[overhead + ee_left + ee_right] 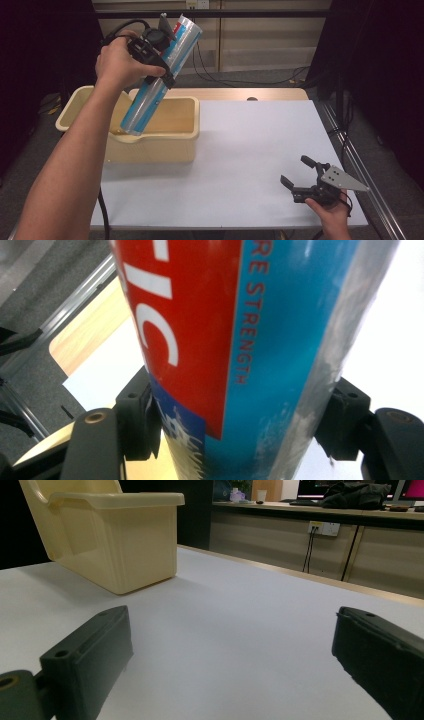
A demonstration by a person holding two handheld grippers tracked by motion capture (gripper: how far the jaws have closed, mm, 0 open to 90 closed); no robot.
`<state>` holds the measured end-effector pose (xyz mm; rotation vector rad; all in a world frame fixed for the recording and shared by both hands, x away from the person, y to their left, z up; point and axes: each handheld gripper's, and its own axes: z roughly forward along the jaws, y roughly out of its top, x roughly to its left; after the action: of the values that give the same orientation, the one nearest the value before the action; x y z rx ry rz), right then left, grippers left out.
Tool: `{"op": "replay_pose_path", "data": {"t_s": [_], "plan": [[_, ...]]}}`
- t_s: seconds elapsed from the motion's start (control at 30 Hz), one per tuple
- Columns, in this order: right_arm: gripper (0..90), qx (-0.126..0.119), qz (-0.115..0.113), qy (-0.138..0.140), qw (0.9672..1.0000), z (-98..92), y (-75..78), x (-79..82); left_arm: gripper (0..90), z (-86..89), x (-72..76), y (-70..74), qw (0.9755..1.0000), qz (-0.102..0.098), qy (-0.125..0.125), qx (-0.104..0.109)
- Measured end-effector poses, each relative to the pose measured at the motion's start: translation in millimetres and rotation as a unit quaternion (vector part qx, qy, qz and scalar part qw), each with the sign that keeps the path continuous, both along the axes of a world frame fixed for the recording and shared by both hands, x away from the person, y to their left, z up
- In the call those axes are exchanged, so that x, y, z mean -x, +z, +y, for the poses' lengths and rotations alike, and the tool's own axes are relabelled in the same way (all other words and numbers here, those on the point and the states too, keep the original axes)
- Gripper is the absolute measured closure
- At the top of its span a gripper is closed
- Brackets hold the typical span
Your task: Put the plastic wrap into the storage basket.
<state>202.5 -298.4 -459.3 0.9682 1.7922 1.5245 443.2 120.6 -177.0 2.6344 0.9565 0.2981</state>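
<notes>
A tall blue, red and silver tube-shaped pack (159,77) hangs tilted over the cream plastic bin (187,107) at the table's left, its lower end just inside the bin's rim. My left gripper (162,62) is shut on the pack's upper half; in the left gripper view both black pads (140,422) press the pack (240,340) from either side. My right gripper (295,172) rests low near the table's front right corner, jaws wide apart with nothing between them. In the right gripper view its fingers (90,655) frame bare white table, with the bin (115,540) farther off.
The white tabletop (240,150) spreads between the bin and the right gripper. A wooden strip (240,94) edges the table's far side. Cables lie on the floor behind, and a metal rail (360,170) runs along the right edge.
</notes>
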Motion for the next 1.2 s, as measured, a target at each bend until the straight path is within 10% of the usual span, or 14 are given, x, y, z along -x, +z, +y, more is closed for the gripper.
{"op": "replay_pose_path", "data": {"t_s": [1.2], "plan": [[2.4, -0.003, -0.002, -0.003, 1.0, -1.1, -0.4, 0.7, 32.1, -9.7, -5.7, -36.1, 0.9986, -0.015, -0.026, -0.043]]}}
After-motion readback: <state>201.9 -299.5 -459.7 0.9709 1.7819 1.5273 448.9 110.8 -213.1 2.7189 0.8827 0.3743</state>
